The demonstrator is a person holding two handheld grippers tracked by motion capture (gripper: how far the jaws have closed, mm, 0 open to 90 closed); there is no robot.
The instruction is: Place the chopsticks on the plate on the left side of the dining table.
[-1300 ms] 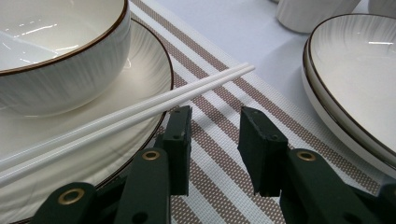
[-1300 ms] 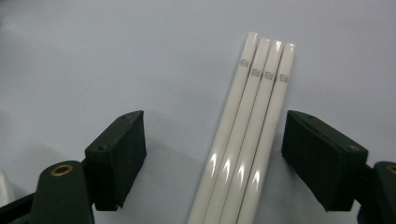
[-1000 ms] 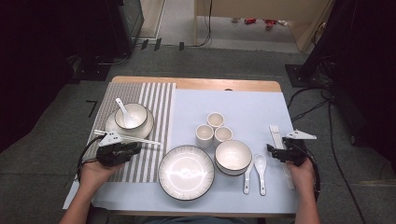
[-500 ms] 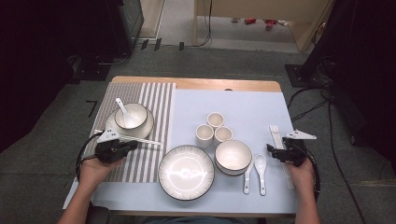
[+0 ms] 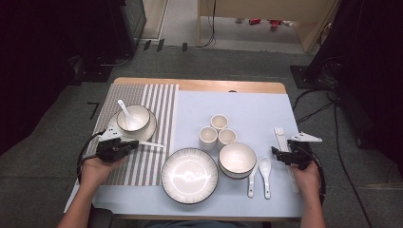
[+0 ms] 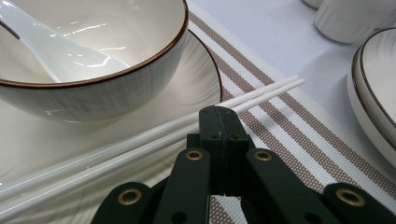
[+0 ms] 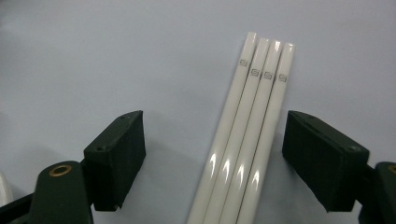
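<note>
At lower left of the high view, the left gripper (image 5: 124, 145) is pressed together, nothing pinched, beside a chopstick pair (image 6: 140, 140) propped on the plate (image 6: 205, 79); the right gripper (image 7: 212, 158) is spread astride four chopsticks (image 7: 247, 140), presumably for pickup.

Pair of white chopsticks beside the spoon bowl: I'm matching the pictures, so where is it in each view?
High view: the pair of chopsticks lies on the striped mat, below the bowl with spoon.
Left gripper view: it runs diagonally across the middle, below that bowl.
Right gripper view: four other chopsticks.
Shared landmark: that bowl.
</note>
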